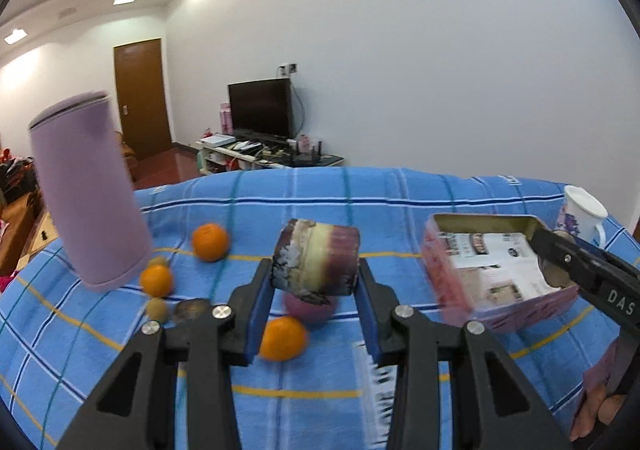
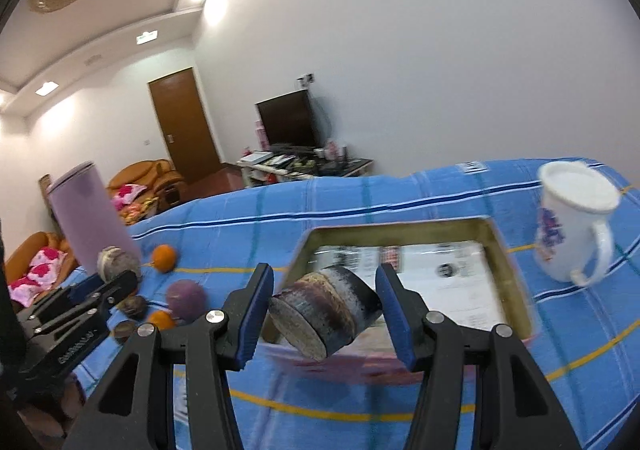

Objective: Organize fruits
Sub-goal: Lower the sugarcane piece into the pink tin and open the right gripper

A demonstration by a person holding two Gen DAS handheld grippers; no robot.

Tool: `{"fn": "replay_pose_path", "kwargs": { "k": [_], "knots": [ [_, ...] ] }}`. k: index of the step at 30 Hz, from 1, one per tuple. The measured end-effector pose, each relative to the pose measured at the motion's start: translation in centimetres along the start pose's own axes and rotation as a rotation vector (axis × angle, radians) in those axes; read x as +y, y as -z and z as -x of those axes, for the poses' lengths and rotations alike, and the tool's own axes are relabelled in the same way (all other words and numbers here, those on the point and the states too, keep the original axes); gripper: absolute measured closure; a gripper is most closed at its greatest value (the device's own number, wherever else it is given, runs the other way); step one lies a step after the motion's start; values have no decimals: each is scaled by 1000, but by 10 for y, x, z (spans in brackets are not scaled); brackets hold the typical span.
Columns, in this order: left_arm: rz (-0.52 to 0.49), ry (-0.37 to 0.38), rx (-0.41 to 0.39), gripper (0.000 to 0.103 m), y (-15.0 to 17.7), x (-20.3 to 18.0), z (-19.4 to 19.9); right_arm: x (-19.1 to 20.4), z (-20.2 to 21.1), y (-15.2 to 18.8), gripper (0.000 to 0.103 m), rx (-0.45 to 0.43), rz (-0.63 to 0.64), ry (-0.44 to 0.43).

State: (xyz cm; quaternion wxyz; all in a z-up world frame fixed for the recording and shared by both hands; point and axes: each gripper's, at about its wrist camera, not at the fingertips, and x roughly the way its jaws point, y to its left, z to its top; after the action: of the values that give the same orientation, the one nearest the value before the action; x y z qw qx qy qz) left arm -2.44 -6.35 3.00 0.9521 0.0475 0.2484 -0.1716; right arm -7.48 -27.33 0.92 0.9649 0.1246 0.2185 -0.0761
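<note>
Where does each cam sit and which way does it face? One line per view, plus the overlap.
Left wrist: on the left gripper, looking along its fingers, which clamp a sugarcane piece above the oranges; right gripper enters at right.
Right wrist: on the right gripper, holding a second sugarcane piece at the open tin box; left gripper at left.
Shared: blue tablecloth, purple canister, box, white mug.
</note>
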Motion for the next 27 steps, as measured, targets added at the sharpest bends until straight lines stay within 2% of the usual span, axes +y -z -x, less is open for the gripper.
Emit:
{"fn": "replay_pose_path", "kwargs": {
  "k": [10, 17, 27],
  "knots": [
    [-66, 93, -9, 62, -26, -83, -31, -67, -18, -29, 48, 21, -17, 117],
    [-85, 125, 50, 62, -27, -130, -71, -86, -47, -33, 48, 67, -58, 134],
    [-96, 111, 131, 62, -18, -148, -104, -99, -72, -24, 47, 151, -68, 128]
  ]
}}
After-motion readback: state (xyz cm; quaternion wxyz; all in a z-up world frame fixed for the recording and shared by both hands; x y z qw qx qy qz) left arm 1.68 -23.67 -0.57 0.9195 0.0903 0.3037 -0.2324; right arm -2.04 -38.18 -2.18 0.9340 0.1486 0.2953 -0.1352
